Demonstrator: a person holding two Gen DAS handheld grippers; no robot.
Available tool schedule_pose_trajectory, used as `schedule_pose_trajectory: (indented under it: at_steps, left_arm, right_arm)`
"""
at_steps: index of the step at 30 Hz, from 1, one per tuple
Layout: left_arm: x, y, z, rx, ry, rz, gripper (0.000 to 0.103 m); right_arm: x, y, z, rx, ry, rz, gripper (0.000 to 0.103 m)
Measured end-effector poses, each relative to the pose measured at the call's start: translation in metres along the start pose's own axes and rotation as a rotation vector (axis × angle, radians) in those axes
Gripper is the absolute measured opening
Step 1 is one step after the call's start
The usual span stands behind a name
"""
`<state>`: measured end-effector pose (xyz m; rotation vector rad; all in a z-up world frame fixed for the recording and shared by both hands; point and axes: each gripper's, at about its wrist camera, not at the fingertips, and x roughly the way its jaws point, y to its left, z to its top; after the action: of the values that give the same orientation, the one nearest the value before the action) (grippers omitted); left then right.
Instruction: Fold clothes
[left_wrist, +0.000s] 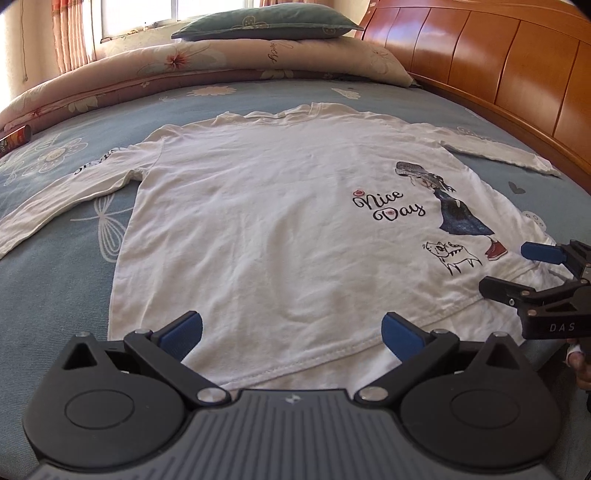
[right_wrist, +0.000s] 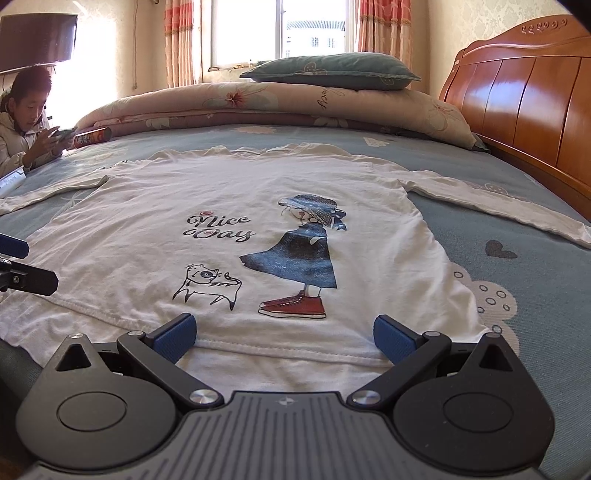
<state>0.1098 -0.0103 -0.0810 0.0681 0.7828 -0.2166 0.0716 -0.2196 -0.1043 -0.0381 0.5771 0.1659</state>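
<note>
White long-sleeved shirt spread flat on the bed, hem nearest both tongs, left gripper and right gripper spread wide, empty, just above the hem

We see a soft, faintly creased white cotton-like shirt on a matt printed cloth bed sheet, beside a glossy varnished wooden headboard. Each tool, left and right, looks like matt black plastic with textured blue pads and shiny metal pivot pins.
</note>
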Motion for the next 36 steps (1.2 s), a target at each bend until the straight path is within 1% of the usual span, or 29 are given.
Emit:
schedule_pose_trajectory:
  at_steps: [2,4,9,10,11,13,14,15,16,21,23,25,27,28,31,34,36]
  left_arm:
    - [0.007,-0.002,-0.005,-0.011,0.024,-0.003,0.102]
    - [0.006,-0.005,-0.014,0.018,0.004,0.01,0.102]
    - [0.002,-0.004,-0.021,0.018,-0.026,0.006,0.102]
    - [0.002,-0.004,-0.021,0.016,-0.026,0.008,0.102]
    - [0.002,-0.004,-0.02,0.014,-0.025,0.01,0.102]
    - [0.003,-0.004,-0.02,0.006,-0.024,0.016,0.102]
    - [0.004,-0.005,-0.019,0.0,-0.024,0.02,0.102]
    - [0.004,-0.005,-0.019,-0.006,-0.024,0.024,0.102]
    - [0.004,-0.005,-0.019,-0.01,-0.022,0.028,0.102]
    - [0.005,-0.006,-0.018,-0.015,-0.019,0.036,0.102]
    - [0.006,-0.006,-0.018,-0.014,-0.017,0.034,0.102]
    - [0.006,-0.005,-0.014,-0.017,0.0,0.026,0.102]
    - [0.005,-0.003,-0.01,-0.028,0.019,0.014,0.102]
    - [0.002,0.003,-0.005,-0.055,0.015,0.0,0.102]
    - [-0.011,0.022,0.011,-0.149,-0.019,-0.038,0.102]
    - [-0.032,0.05,0.037,-0.206,-0.08,-0.02,0.102]
    - [-0.048,0.074,0.055,-0.243,-0.106,-0.01,0.102]
  right_arm:
    - [0.0,0.0,0.0,-0.001,0.0,0.001,0.103]
    - [0.0,0.0,0.0,-0.003,0.002,0.0,0.103]
    - [-0.004,0.001,0.001,-0.004,0.003,-0.022,0.103]
    - [-0.007,0.0,0.002,0.001,-0.01,-0.03,0.103]
    - [-0.013,-0.003,0.002,0.016,-0.046,-0.036,0.103]
    - [-0.021,-0.016,0.003,0.072,-0.095,-0.038,0.103]
    - [-0.02,-0.025,0.003,0.118,-0.088,-0.032,0.103]
    - [-0.015,-0.036,0.003,0.185,-0.045,-0.017,0.103]
    - [-0.012,-0.048,0.001,0.247,-0.022,0.0,0.103]
    - [-0.018,-0.079,-0.007,0.433,-0.067,0.039,0.103]
    - [-0.019,-0.081,-0.008,0.462,-0.074,0.042,0.103]
    - [-0.019,-0.077,-0.006,0.461,-0.076,0.035,0.103]
    - [-0.019,-0.076,-0.005,0.486,-0.087,0.058,0.103]
    - [-0.02,-0.075,-0.004,0.504,-0.095,0.074,0.103]
    - [-0.017,-0.072,0.0,0.573,-0.112,0.143,0.103]
    - [-0.006,-0.063,0.006,0.615,-0.099,0.196,0.103]
    - [0.001,-0.052,0.011,0.592,-0.086,0.2,0.103]
